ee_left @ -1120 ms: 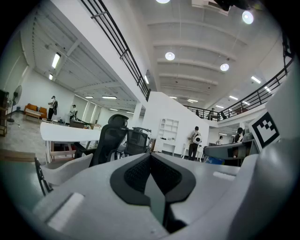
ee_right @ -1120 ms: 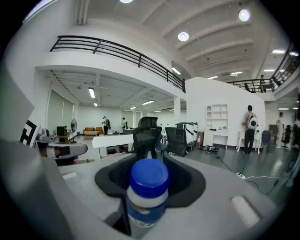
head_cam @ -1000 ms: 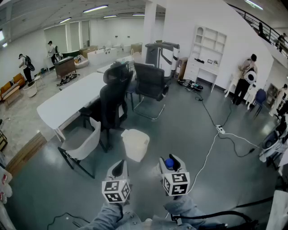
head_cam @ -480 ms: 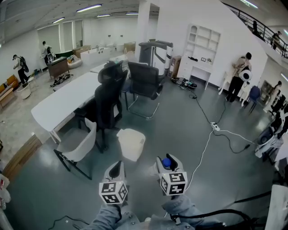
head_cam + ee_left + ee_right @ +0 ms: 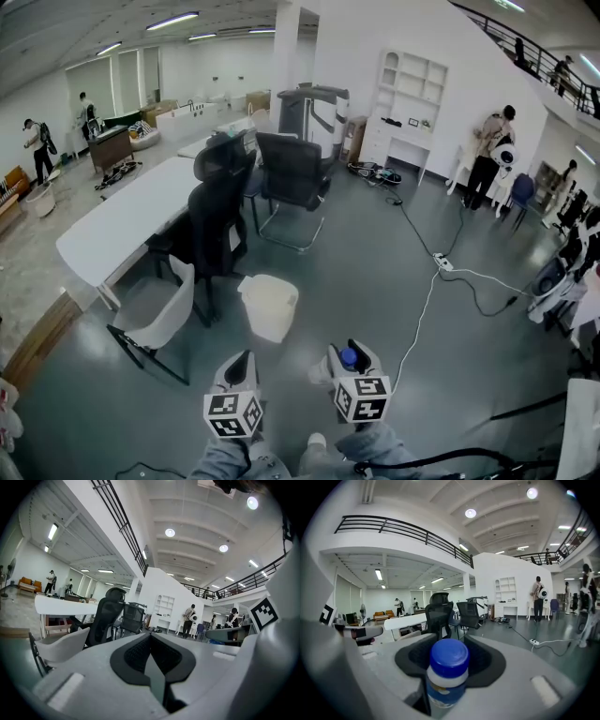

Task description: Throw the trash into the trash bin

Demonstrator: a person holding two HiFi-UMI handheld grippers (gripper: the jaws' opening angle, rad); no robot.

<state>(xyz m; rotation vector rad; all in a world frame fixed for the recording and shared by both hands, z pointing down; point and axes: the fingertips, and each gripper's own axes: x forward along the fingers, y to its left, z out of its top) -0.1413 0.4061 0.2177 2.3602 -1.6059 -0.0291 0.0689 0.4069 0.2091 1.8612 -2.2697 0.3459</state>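
— On the grey floor [image 5: 375,281] ahead of both grippers, where did the trash bin [image 5: 267,321] stand?

— Just beside a white chair [image 5: 161,314], open top up, and well short of the hands. The trash had not reached it.

— So where was the trash?

— In the right gripper [image 5: 345,356]. Its jaws stood fairly wide and pressed on the two sides of a small bottle [image 5: 443,691].

— Which way did it point?

— It stood about upright between the pads. Its long axis ran up and down, with the blue cap [image 5: 449,656] uppermost, clear above the jaws. From the head view you looked down onto that cap.

— And the other hand?

— The left gripper [image 5: 244,361] was level with the right one, just beside it, with its jaws closed together on nothing.
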